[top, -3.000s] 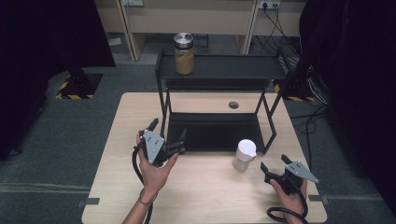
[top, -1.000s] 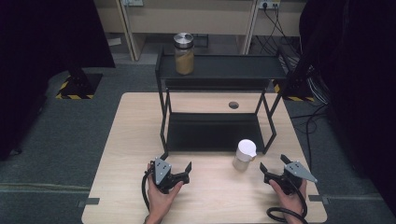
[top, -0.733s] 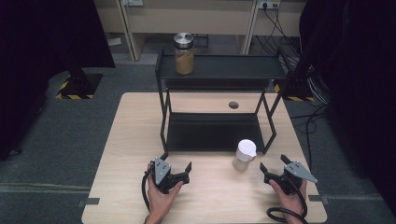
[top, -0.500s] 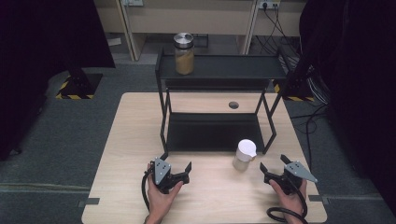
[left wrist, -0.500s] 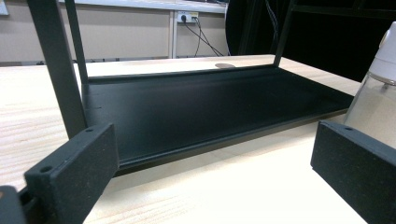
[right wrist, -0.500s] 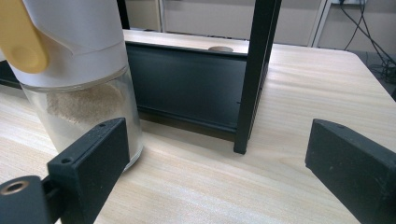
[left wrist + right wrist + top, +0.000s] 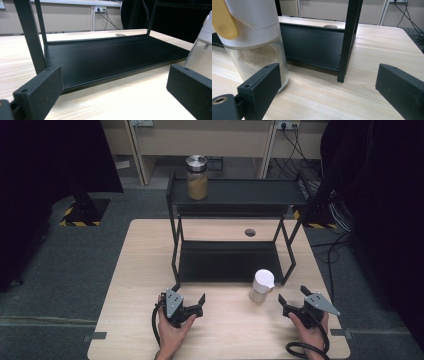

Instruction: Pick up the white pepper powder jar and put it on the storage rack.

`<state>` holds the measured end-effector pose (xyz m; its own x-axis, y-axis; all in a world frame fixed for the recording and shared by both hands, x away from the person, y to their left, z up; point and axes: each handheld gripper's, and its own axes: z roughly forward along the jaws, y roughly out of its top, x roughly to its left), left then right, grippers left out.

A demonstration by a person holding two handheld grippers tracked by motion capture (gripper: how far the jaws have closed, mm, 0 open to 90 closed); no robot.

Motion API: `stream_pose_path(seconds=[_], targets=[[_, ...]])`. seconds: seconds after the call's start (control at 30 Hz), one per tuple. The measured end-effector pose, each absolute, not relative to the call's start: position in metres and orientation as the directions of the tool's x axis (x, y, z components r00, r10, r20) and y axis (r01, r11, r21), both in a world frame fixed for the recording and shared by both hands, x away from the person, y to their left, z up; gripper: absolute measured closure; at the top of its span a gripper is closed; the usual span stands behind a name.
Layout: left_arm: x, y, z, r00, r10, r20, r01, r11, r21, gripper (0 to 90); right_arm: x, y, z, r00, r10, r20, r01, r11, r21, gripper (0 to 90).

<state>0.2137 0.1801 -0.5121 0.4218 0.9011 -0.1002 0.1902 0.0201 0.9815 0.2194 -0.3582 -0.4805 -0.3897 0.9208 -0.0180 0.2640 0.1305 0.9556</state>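
White-capped jar (image 7: pixel 254 37) just beyond right gripper's (image 7: pixel 295 301) wide-open jaws, seemingly untouched; left gripper (image 7: pixel 189 296) likewise agape.

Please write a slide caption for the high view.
Two open grippers rest before a white-lidded jar beside a black shelf rack.

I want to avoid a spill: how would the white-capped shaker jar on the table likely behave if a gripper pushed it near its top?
The shaker jar would probably tip rather than slide: it stands tall on a narrow base. Its clear, smooth wall may be slippery and breakable. Only partly filled with powder, it is likely light.
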Motion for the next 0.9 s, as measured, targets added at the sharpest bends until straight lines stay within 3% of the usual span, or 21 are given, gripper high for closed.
stream_pose_path(seconds=[0.9], targets=[[0.2131,0.1803,-0.5129,0.421,0.901,-0.101,0.186,0.023,0.982,0.1,0.2188,-0.3582,-0.4810,-0.387,0.922,-0.017,0.262,0.127,0.957,6.3]])
